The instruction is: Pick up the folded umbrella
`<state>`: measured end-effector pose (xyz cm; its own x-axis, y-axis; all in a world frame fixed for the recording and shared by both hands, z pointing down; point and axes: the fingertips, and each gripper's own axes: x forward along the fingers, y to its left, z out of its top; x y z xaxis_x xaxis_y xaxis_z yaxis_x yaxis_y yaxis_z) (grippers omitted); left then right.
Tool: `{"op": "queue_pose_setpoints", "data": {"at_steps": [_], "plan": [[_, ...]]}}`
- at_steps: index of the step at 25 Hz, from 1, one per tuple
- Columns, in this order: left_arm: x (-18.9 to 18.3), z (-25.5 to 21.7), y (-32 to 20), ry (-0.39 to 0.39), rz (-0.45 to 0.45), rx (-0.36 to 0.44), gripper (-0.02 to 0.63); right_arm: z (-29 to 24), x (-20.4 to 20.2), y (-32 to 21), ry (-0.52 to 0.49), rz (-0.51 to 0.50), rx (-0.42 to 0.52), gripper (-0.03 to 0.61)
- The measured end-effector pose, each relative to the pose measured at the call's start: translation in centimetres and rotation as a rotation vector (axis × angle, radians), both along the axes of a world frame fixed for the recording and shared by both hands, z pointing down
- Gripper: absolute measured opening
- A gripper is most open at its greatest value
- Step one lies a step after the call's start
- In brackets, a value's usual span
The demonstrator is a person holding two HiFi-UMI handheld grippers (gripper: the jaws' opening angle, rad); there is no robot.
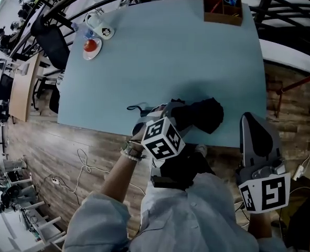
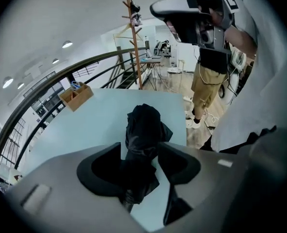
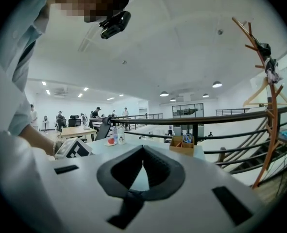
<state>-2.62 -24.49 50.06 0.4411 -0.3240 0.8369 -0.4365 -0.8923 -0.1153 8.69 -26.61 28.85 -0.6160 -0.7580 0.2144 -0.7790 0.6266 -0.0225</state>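
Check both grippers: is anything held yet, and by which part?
Nothing is held. The left gripper has its jaws apart around the folded umbrella, not clamped; the right gripper is shut, empty.

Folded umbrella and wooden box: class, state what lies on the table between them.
Nothing: the head view shows only bare blue table between the folded umbrella and the wooden box.

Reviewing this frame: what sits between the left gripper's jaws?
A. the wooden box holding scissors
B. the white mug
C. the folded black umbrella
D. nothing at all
C: the left gripper view shows the folded black umbrella lying on the blue table, between the parted jaws of the left gripper.
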Motion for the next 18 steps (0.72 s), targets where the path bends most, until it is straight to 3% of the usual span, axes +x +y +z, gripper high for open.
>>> {"op": "queue_pose_setpoints", "data": {"at_steps": [3,10,14,18], "plan": [[0.3,1.3,-0.2,-0.006,0.039,-0.038,0.227,0.1,0.4,-0.2,0.000,0.029,-0.012,0.000],[-0.6,5.8,-0.3,-0.144,0.154,-0.131,0.238,1.2,0.5,-0.6,-0.004,0.070,-0.050,0.000],[-1.1,7.4,-0.4,-0.236,0.228,-0.129,0.238,1.5,0.1,-0.5,-0.001,0.078,-0.062,0.000],[-0.8,8.3,-0.4,-0.264,0.281,-0.167,0.242,1.9,-0.4,-0.4,-0.001,0.081,-0.069,0.000]]}}
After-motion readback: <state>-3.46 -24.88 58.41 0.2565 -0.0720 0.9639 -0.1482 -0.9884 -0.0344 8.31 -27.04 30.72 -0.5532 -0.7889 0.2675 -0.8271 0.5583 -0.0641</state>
